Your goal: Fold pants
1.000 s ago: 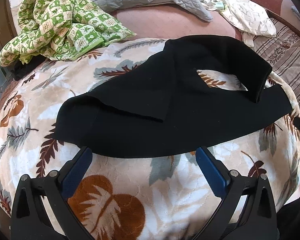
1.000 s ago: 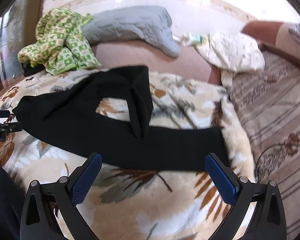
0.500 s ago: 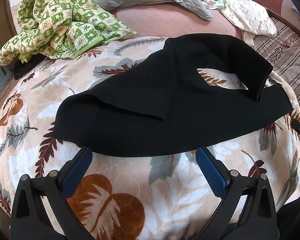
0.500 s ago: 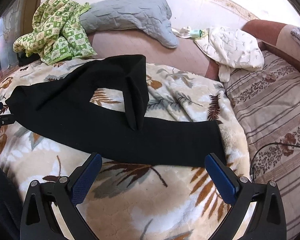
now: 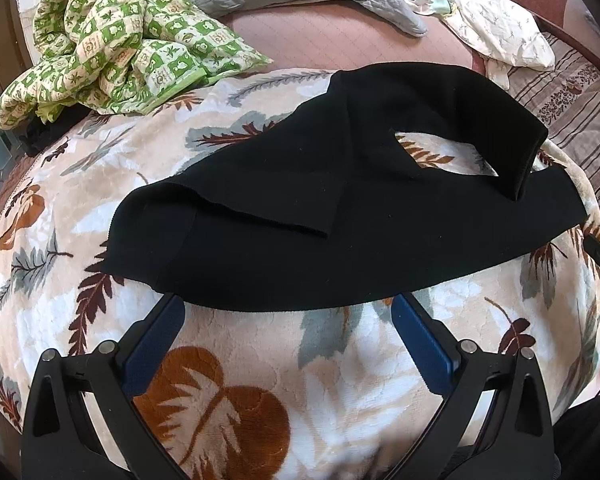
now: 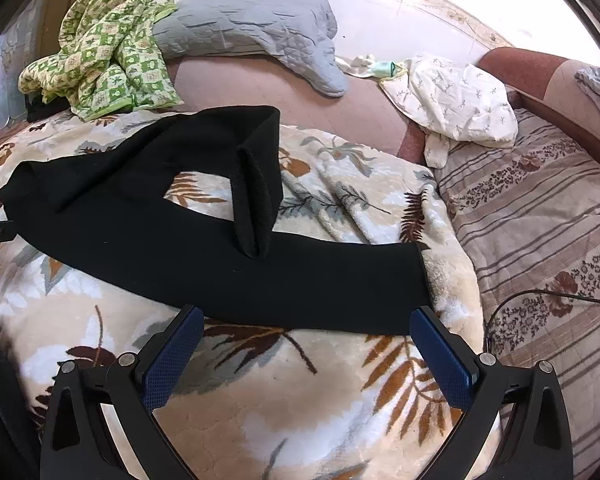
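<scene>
Black pants (image 5: pixel 284 248) lie spread on a leaf-patterned blanket (image 5: pixel 228 368). One leg runs straight across, the other is bent back so its cuff lies over it. My left gripper (image 5: pixel 288 304) is open and empty, its blue pads just at the pants' near edge by the waist end. In the right wrist view the pants (image 6: pixel 228 264) lie across the middle. My right gripper (image 6: pixel 306 316) is open and empty at the near edge of the straight leg, close to its cuff.
A green checked blanket (image 5: pixel 112 40) and a grey quilted pillow (image 6: pixel 252 28) lie at the back. A white cloth (image 6: pixel 452 100) sits at the back right. A striped sheet (image 6: pixel 540 220) with a black cable (image 6: pixel 540 296) is on the right.
The right gripper has moved forward and lower toward the straight leg. The left gripper has hardly moved. The pants lie as before.
</scene>
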The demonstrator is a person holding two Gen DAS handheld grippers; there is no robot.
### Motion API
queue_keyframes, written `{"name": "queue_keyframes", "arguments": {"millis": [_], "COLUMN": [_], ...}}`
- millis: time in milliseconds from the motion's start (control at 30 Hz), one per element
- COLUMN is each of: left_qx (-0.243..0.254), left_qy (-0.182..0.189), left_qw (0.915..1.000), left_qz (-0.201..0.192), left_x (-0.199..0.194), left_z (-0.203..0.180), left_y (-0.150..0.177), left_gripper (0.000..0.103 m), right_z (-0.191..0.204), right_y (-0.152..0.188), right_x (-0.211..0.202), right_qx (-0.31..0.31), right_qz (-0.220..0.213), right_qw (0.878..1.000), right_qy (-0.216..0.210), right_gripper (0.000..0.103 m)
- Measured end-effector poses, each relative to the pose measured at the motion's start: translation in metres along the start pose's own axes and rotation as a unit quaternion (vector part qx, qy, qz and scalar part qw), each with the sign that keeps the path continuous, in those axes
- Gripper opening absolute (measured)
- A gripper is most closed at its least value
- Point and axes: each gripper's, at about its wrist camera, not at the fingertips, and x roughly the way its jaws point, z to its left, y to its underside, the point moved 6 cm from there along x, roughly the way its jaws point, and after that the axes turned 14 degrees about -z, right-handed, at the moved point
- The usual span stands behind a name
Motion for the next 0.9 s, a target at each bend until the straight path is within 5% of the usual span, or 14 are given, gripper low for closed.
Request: {"name": "queue_keyframes", "arguments": {"millis": [900], "left_qx": [-0.001], "left_qy": [0.002], "left_qw": [0.9999], "left_qz": [0.011], "left_x": [0.005], "left_z": [-0.001], "left_y": [0.004], "left_gripper": [0.103], "right_z": [-0.022], "right_y": [-0.009], "right_x": [0.0], "right_qx": [0.042], "right_qz": [-0.011], "right_qw": [0.998], "right_qy": [0.041], "right_gripper": [0.102]}}
